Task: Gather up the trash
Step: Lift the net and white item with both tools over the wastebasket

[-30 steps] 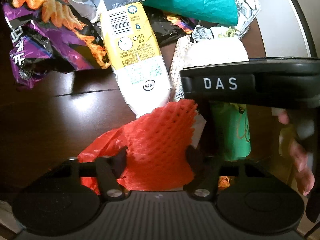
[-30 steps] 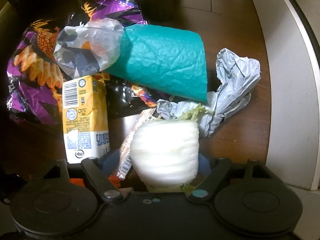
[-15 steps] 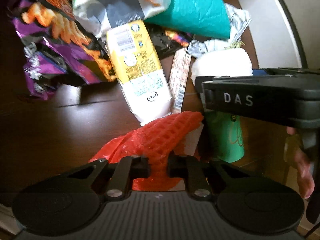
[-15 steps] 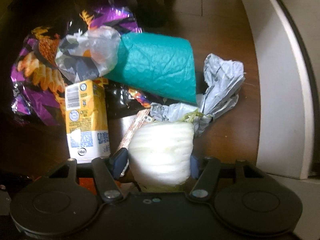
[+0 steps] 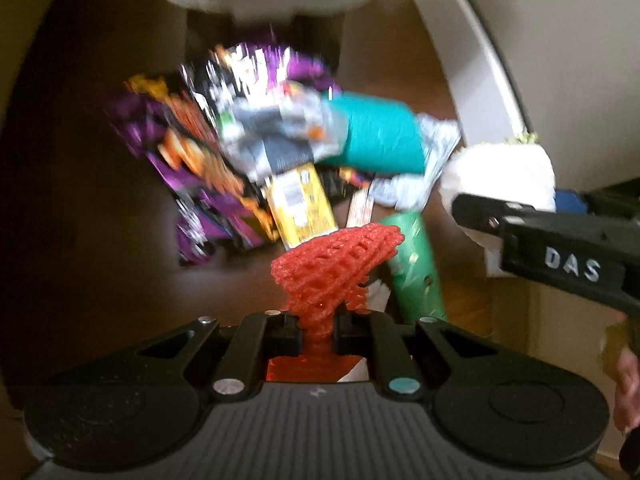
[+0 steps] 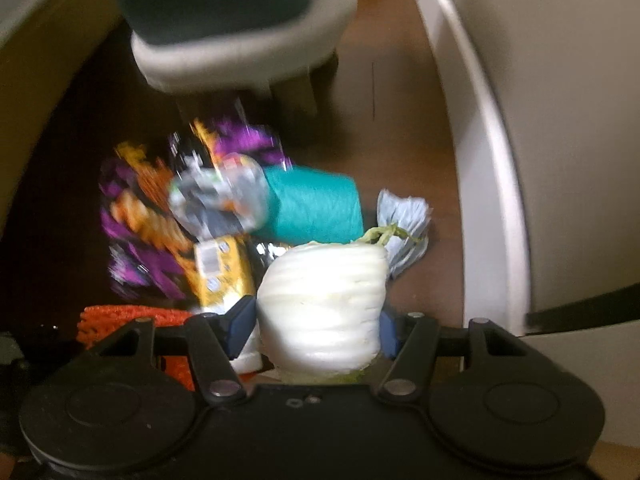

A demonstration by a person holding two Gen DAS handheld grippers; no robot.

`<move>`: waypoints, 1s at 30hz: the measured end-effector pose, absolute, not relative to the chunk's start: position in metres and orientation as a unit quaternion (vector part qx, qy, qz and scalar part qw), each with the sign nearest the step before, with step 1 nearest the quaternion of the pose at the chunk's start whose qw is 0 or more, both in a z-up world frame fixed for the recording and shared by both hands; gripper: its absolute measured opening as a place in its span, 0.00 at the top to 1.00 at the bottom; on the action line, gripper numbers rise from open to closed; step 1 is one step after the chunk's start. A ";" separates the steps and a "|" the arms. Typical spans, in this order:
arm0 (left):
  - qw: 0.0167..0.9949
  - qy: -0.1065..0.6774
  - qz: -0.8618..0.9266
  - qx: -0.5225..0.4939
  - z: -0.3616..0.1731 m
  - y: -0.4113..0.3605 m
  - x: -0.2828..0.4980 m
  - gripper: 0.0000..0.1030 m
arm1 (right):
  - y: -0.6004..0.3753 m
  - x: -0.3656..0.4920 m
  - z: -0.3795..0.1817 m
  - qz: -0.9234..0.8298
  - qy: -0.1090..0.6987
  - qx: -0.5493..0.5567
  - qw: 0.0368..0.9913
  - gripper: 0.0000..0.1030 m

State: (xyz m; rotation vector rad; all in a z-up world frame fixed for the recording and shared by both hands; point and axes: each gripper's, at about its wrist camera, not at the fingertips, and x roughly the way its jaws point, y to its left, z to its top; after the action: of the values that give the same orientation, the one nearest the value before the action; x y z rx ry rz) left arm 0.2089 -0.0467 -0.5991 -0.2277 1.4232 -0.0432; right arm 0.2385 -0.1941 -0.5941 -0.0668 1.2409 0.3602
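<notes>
My left gripper (image 5: 316, 330) is shut on a red foam net (image 5: 336, 264), which hangs lifted above the floor. In the right wrist view the same net (image 6: 128, 316) shows at lower left. My right gripper (image 6: 314, 326) is shut on a white vegetable chunk (image 6: 324, 300) with a green stub, its blue pads (image 6: 240, 320) pressing both sides. From the left wrist view that chunk (image 5: 500, 176) is held up at the right. Below lies a blurred trash pile: purple snack bag (image 5: 192, 148), yellow carton (image 5: 300, 204), teal roll (image 5: 380, 144), green packet (image 5: 416, 264), crumpled grey wrapper (image 6: 404, 216).
A pale padded stool (image 6: 240, 52) stands beyond the pile on the dark wooden floor (image 6: 392, 120). A white curved skirting board (image 6: 480, 140) runs along the right. A person's hand (image 5: 628, 380) shows at the right edge of the left wrist view.
The left jaws closed on the red net and the right jaws closed on the white chunk. Both grippers then rose, carrying them, and the pile now looks smaller and farther.
</notes>
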 end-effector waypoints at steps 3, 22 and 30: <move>0.762 0.639 -0.012 -0.104 -0.559 -0.039 0.218 0.89 | -0.195 0.239 -0.552 0.167 0.565 -0.021 0.808 0.42; 0.846 0.520 0.029 -0.118 -0.316 0.010 0.290 0.89 | -0.170 0.314 -0.314 0.226 0.440 -0.023 0.869 0.42; 0.879 0.462 0.061 -0.101 -0.252 0.037 0.353 0.89 | -0.153 0.360 -0.277 0.241 0.401 -0.046 0.883 0.42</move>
State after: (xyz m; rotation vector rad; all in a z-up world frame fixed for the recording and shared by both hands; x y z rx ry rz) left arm 0.3526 0.0367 -0.2521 -0.2103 0.9629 0.1281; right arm 0.3602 -0.1528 -0.2769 -0.0950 0.8341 0.5013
